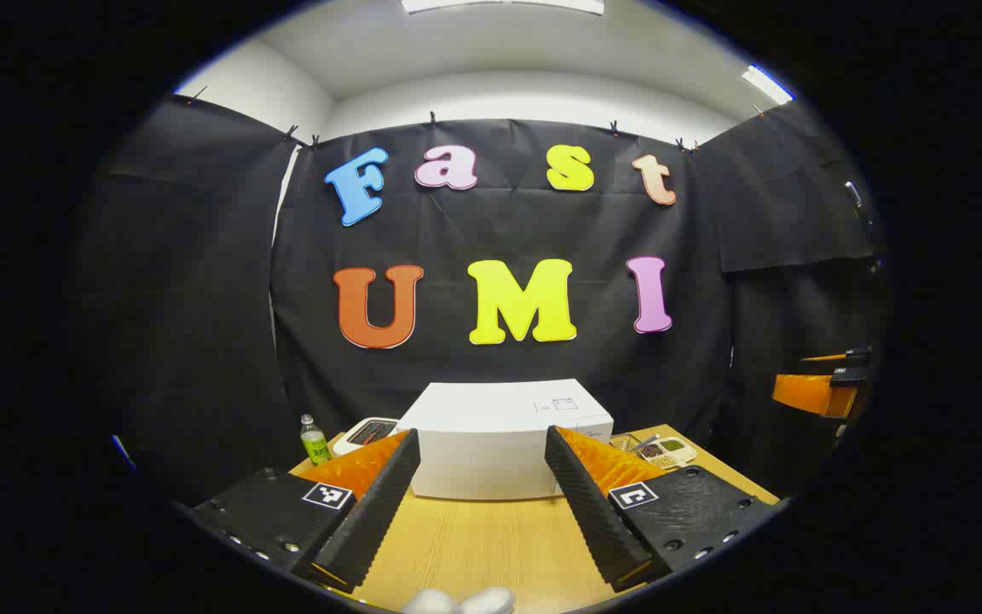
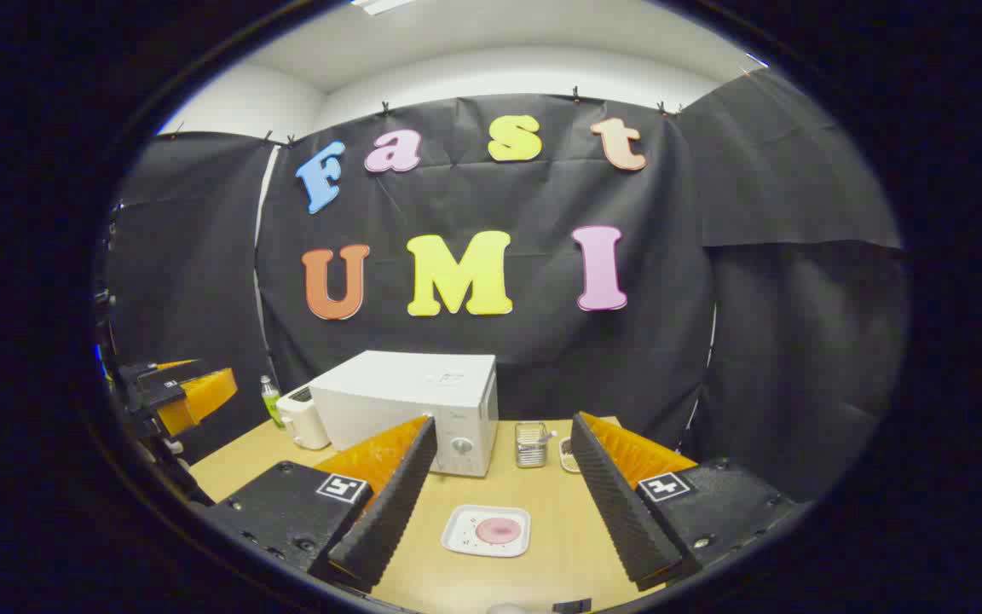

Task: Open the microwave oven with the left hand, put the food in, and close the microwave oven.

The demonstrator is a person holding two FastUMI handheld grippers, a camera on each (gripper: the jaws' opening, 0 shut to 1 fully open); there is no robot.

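A white microwave oven (image 1: 499, 443) (image 2: 414, 405) stands at the back of the wooden table with its door closed. A white square plate with a pink food item (image 2: 488, 530) lies on the table in front of it, between my right gripper's fingers in the right gripper view. My left gripper (image 1: 482, 499) is open, held above the table some way short of the microwave. My right gripper (image 2: 499, 490) is open too, above and short of the plate. The left gripper also shows at the left edge of the right gripper view (image 2: 176, 396).
A white toaster (image 2: 303, 418) and a green bottle (image 1: 314, 442) stand left of the microwave. A small wire basket (image 2: 530, 443) and a tray with small dishes (image 1: 666, 450) sit to its right. The wooden table (image 1: 474, 546) ends near both grippers.
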